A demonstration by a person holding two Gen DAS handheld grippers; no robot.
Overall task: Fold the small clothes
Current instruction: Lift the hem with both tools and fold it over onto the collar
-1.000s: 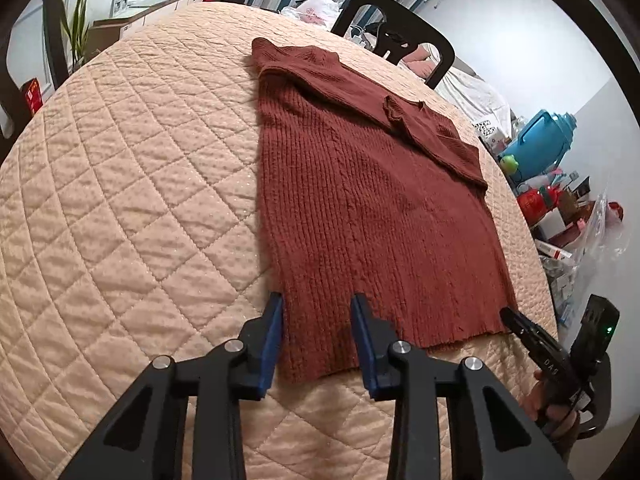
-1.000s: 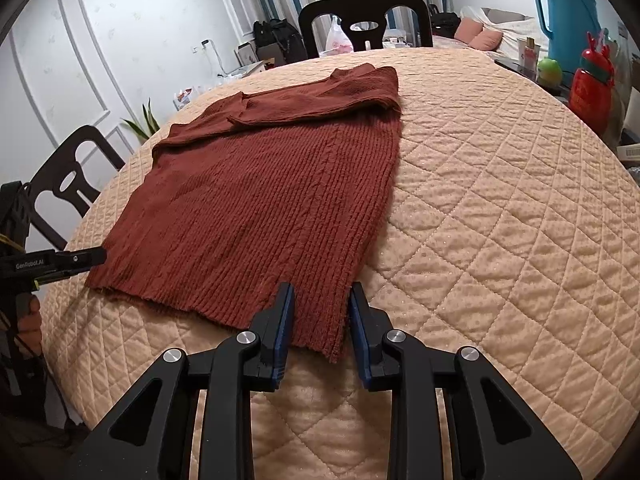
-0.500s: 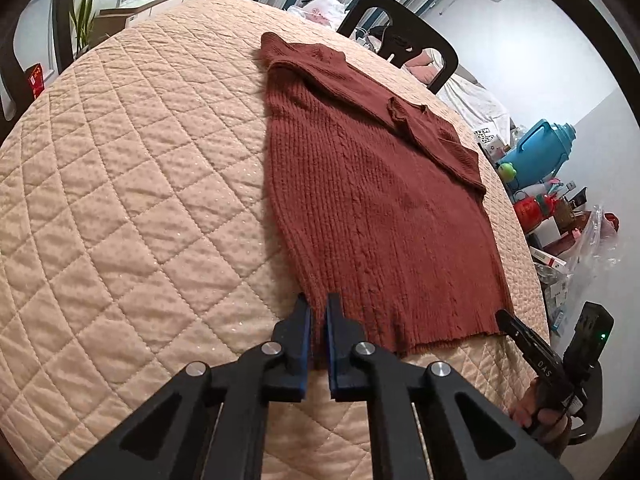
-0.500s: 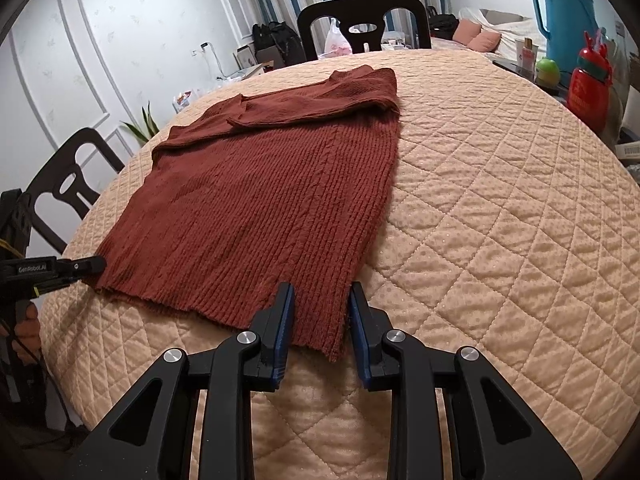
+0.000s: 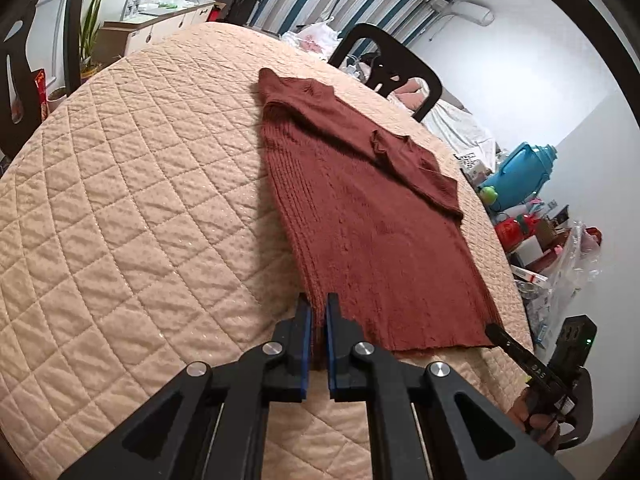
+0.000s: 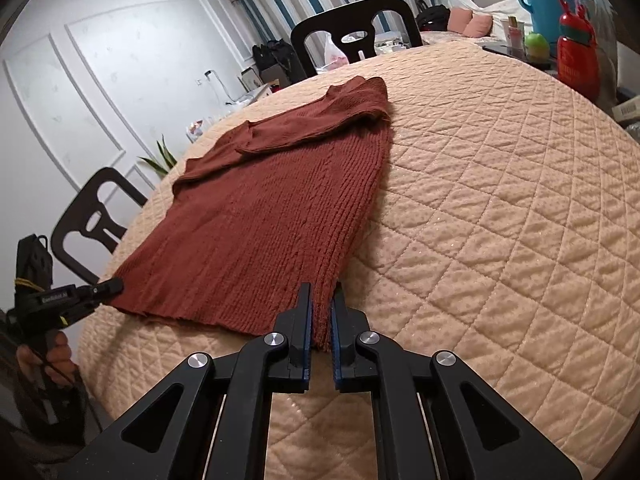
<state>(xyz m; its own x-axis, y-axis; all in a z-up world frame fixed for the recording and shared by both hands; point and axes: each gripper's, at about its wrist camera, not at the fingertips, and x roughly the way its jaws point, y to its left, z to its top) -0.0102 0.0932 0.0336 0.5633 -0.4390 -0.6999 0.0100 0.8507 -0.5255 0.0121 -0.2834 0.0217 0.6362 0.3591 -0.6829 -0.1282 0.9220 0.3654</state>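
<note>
The sweater (image 5: 372,236) is ribbed, matt rust knit; the table cover (image 5: 132,208) is quilted peach cloth with a faint glitter.

A sweater (image 5: 372,216) lies flat on the quilted table (image 5: 132,200), chairs (image 6: 352,36) behind.

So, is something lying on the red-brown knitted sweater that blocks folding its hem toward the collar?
Nothing visible does. The red-brown knitted sweater lies bare on the peach quilted cover; both grippers pinch its hem corners.
</note>
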